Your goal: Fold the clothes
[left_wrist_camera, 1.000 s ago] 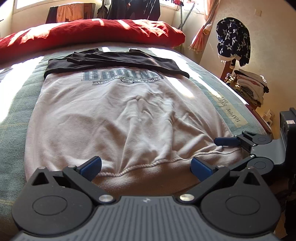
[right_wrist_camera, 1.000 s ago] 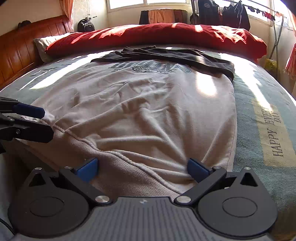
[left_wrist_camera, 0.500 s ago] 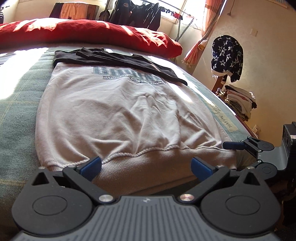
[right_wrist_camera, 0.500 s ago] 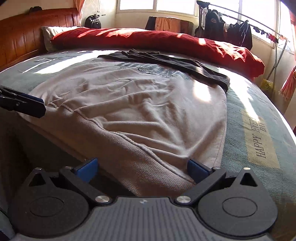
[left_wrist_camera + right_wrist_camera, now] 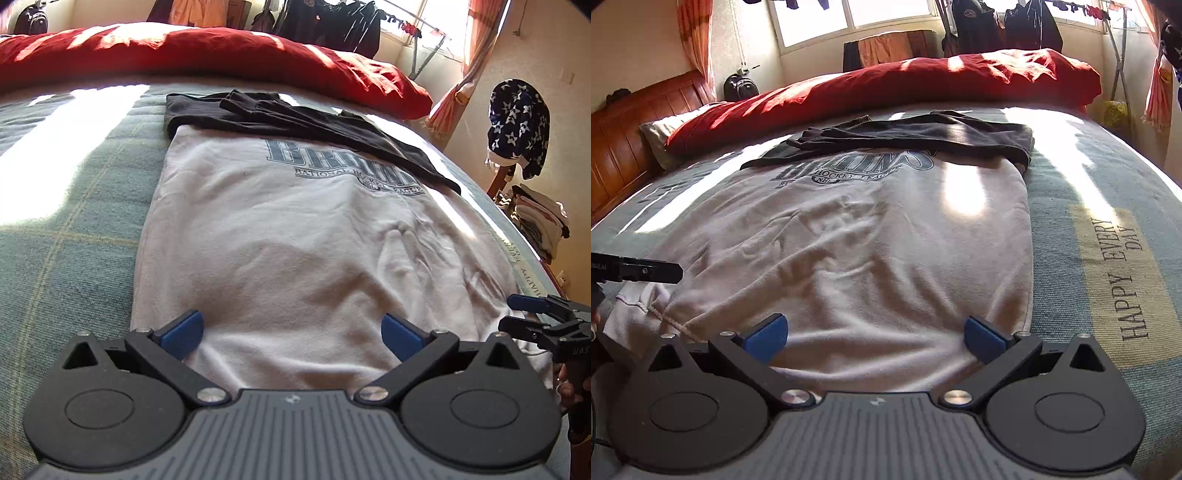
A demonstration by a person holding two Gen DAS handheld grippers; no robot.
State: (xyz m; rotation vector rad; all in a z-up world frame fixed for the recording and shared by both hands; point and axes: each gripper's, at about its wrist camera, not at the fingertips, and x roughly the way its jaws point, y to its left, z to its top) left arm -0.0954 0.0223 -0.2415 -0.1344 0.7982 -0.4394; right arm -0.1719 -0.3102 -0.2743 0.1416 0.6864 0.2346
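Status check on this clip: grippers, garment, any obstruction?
Left gripper and right gripper open, at the hem corners. White sweatshirt flat on the bed, unfolded. Black garment overlaps its top edge.

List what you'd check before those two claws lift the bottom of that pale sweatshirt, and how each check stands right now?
1. Left gripper open over the hem: ok.
2. Right gripper open over the hem: ok.
3. Grippers apart, one toward each bottom corner: ok.
4. Sweatshirt lying flat: mostly ok, some wrinkles near the middle.
5. Black sleeves folded in across the chest: ok.
6. Hem actually between the fingers: cannot tell, the gripper bodies hide it.
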